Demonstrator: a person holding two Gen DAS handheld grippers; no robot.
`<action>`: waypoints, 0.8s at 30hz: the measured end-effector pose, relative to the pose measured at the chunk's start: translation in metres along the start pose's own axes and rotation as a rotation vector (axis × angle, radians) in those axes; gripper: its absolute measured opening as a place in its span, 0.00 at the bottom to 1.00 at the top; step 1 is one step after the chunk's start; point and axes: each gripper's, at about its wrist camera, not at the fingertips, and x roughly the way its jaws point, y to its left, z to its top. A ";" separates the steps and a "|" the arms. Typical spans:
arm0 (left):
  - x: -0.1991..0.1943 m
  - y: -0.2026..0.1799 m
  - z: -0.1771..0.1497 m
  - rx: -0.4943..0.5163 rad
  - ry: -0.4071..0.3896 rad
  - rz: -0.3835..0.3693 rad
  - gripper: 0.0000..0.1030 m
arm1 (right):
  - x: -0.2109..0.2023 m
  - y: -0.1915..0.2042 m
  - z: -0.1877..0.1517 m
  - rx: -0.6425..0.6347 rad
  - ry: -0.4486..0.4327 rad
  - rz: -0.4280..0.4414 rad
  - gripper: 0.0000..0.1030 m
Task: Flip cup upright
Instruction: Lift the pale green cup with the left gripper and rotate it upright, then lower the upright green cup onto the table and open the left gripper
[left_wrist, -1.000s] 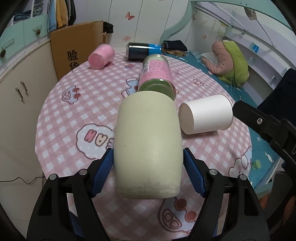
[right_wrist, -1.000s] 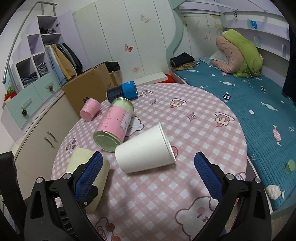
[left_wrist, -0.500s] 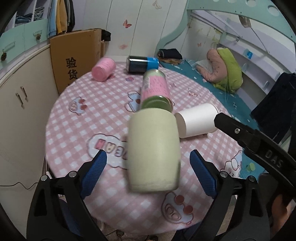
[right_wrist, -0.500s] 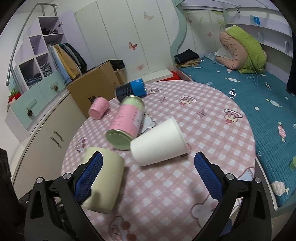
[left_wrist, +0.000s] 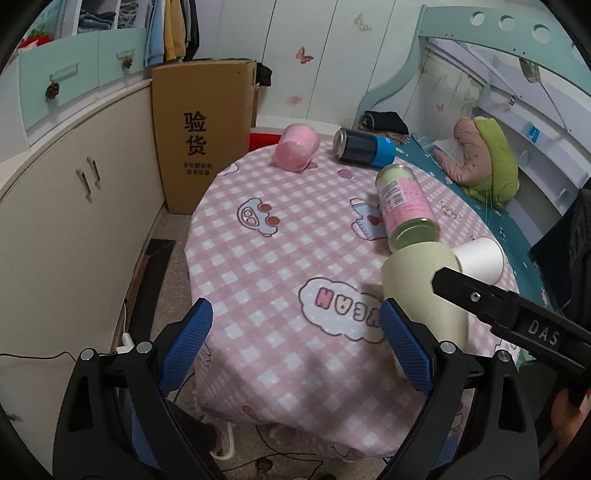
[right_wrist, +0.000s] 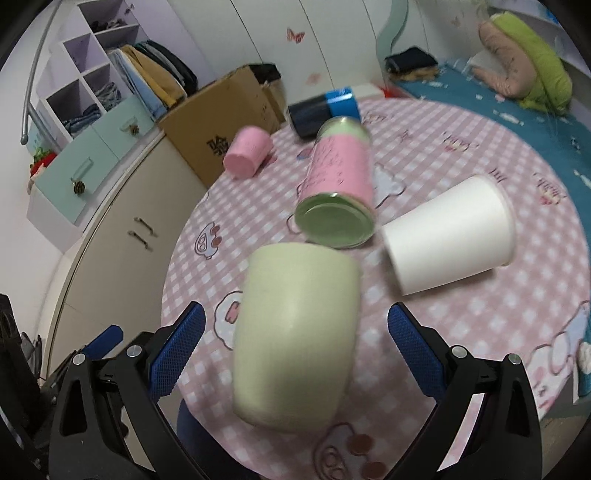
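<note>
Pale green cup (right_wrist: 295, 332) lies on its side on the round table (left_wrist: 277, 258) with the pink checked cloth, near the front edge, its closed base towards the right wrist camera and slightly blurred. Right gripper (right_wrist: 295, 354) is spread wide, one blue pad on either side of the cup, neither touching it. Left gripper (left_wrist: 295, 347) is likewise spread wide and holds nothing, with the cup off beside its right finger. Just behind the cup lie a pink-labelled jar (right_wrist: 338, 195) and a white paper cup (right_wrist: 450, 236), both tipped over.
</note>
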 end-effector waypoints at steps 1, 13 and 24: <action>0.002 0.003 0.000 -0.003 0.004 -0.002 0.90 | 0.004 0.001 0.001 0.002 0.007 -0.004 0.93; 0.021 0.016 0.002 -0.007 0.047 -0.038 0.90 | 0.034 -0.003 0.009 0.012 0.066 -0.011 0.74; 0.024 0.004 0.003 0.007 0.047 -0.054 0.90 | -0.004 0.012 0.009 -0.123 -0.076 -0.054 0.74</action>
